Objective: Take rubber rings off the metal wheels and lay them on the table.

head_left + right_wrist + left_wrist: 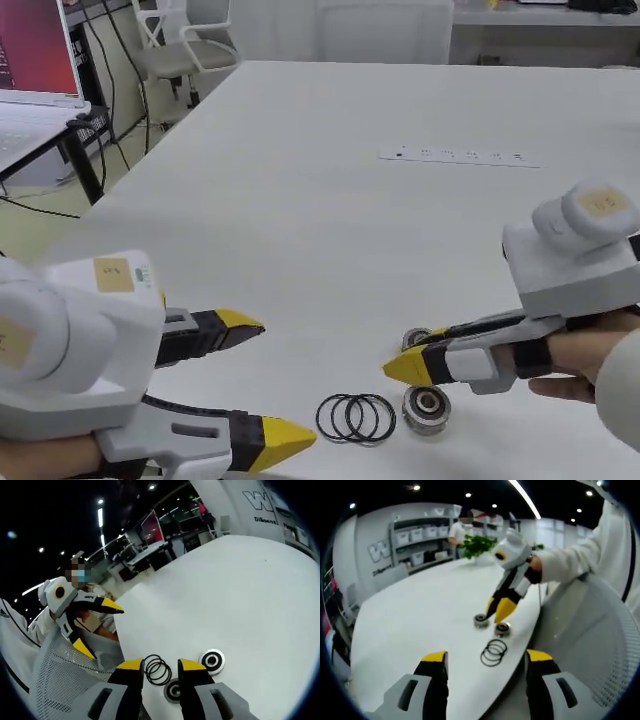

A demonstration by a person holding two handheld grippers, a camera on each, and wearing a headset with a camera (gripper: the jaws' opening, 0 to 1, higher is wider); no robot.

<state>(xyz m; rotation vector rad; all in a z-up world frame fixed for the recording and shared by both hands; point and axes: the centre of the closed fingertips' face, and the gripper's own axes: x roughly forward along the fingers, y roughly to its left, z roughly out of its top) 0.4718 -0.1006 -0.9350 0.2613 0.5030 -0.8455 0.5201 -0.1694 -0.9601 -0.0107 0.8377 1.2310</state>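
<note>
Head view — left gripper (pixel 280 380) fingers wide apart, right gripper (pixel 398 370) fingers barely parted by the metal wheels (pixel 427 408) — both empty.

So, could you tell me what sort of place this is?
Probably an open-plan office or lab workspace: a large white table, an office chair and a computer screen beside it, and bin-filled shelves along the wall.
</note>
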